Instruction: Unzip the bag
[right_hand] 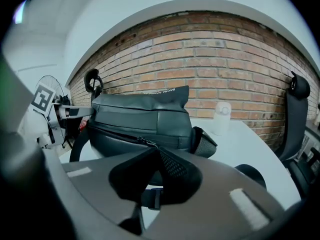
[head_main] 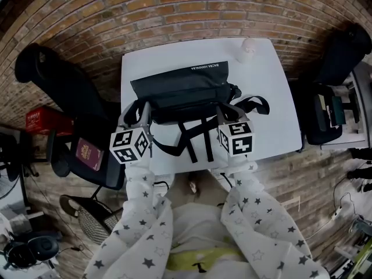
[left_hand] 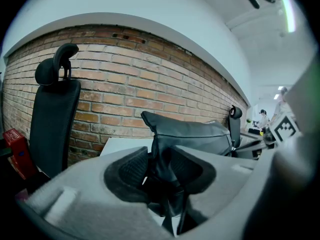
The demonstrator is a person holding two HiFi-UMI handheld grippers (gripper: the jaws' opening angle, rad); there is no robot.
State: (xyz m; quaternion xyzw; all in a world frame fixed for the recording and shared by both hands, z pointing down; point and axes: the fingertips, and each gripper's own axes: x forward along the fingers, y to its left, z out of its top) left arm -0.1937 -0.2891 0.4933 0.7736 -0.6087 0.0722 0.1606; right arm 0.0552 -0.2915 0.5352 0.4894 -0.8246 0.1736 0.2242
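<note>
Black fabric bag lies flat on the white table, mid-width and nearer the far edge. Its long side runs parallel to that edge, and white lettering shows along its far rim. Black webbing straps trail from it toward the near edge, and one loop lies out toward the right edge.

Left gripper is at the bag's left end. In the left gripper view its jaws stand fairly wide but are filled, the pads clamping a thick fold of the bag's black material.

Right gripper is at the near-right part of the bag. In the right gripper view its jaws are pressed almost together, with the tips at the small zip pull on the front zip line. The tab appears to be nipped between the pads, though the contact itself is partly hidden. The zip line to the left of the pull looks closed.

Small white bottle stands upright at the far right corner of the table, well apart from the bag.

Red-brown brick wall runs behind the far edge.
</note>
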